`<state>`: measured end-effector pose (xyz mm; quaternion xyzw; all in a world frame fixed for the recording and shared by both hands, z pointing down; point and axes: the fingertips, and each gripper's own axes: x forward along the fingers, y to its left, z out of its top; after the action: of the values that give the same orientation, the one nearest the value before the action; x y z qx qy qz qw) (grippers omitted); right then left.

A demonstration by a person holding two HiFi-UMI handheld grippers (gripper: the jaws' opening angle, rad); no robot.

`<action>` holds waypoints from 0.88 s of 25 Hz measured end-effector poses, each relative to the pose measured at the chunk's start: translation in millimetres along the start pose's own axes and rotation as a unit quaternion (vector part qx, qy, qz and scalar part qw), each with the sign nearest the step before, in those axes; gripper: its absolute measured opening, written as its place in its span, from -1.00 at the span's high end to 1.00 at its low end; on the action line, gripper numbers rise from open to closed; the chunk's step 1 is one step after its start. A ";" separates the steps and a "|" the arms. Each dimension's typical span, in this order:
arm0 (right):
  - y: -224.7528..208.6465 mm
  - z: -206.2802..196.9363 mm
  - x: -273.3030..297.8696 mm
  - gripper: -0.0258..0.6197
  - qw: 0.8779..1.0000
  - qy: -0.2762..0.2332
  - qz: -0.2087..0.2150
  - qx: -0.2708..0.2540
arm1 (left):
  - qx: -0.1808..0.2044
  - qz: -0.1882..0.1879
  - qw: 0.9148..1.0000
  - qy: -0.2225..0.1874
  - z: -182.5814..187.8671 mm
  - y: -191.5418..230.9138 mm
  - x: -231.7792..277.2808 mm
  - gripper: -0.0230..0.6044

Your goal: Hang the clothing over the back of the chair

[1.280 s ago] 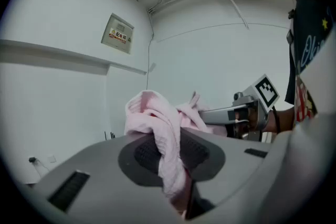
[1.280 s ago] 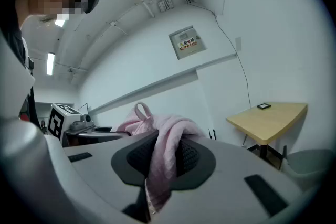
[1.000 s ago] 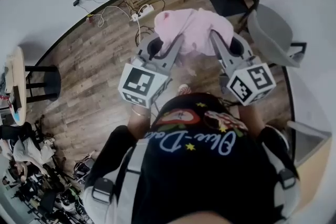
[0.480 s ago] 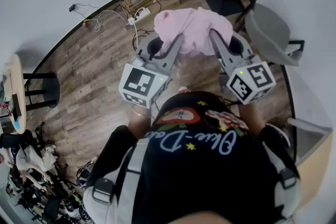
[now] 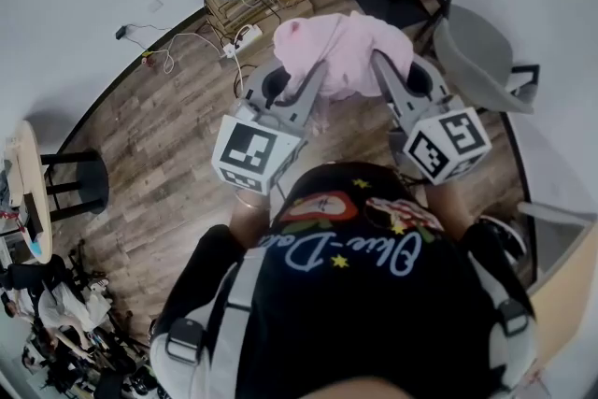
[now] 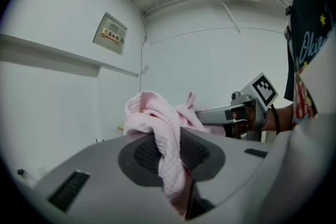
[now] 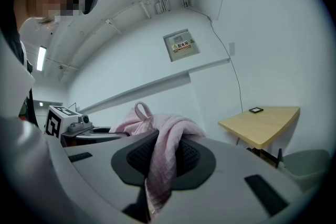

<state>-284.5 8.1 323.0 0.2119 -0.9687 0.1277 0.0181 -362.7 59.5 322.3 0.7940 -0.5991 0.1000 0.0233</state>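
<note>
Left gripper: jaws clamped on a fold of the pink garment. Right gripper: jaws clamped on another fold. The garment hangs bunched between both grippers, above the wooden floor. The grey chair stands near, to the right, apart from the garment
</note>
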 end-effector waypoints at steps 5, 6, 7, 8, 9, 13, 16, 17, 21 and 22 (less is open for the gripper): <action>0.6 -4.0 8.2 0.76 1.000 0.001 -0.015 0.002 | 0.003 -0.020 1.000 -0.001 -4.7 8.1 2.9 0.70; -0.3 -4.7 9.1 0.76 1.000 0.001 -0.017 0.003 | 0.004 -0.023 1.000 -0.001 -5.5 9.2 4.3 0.70; -1.7 -5.4 9.5 0.76 1.000 0.002 -0.020 0.004 | 0.004 -0.027 1.000 -0.001 -6.2 9.6 6.4 0.70; -3.7 -5.9 9.5 0.76 1.000 0.003 -0.023 0.005 | 0.004 -0.031 1.000 0.000 -6.9 9.3 8.9 0.70; -6.0 -6.4 9.2 0.76 1.000 0.004 -0.026 0.006 | 0.004 -0.034 0.999 0.001 -7.4 8.4 11.7 0.70; -19.8 -5.4 8.4 0.76 0.999 0.007 -0.030 0.009 | 0.004 -0.044 0.999 0.007 -6.8 4.6 27.3 0.70; -34.5 -4.1 8.6 0.76 1.000 0.006 -0.028 0.012 | 0.008 -0.043 0.999 0.012 -5.4 1.7 42.7 0.70; -39.5 -3.3 8.4 0.76 1.000 0.006 -0.026 0.013 | 0.010 -0.043 0.999 0.014 -4.6 0.2 47.5 0.70; -60.2 7.9 8.3 0.76 1.000 0.006 -0.021 0.012 | 0.012 -0.040 0.999 0.014 5.2 -3.5 68.7 0.70; -64.8 11.4 7.8 0.76 1.000 0.006 -0.019 0.011 | 0.013 -0.039 0.999 0.015 8.3 -4.6 73.6 0.70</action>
<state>-264.4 -54.8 328.3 0.2293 -0.9630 0.1396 0.0238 -337.9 -10.2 328.3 0.8154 -0.5660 0.1185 0.0260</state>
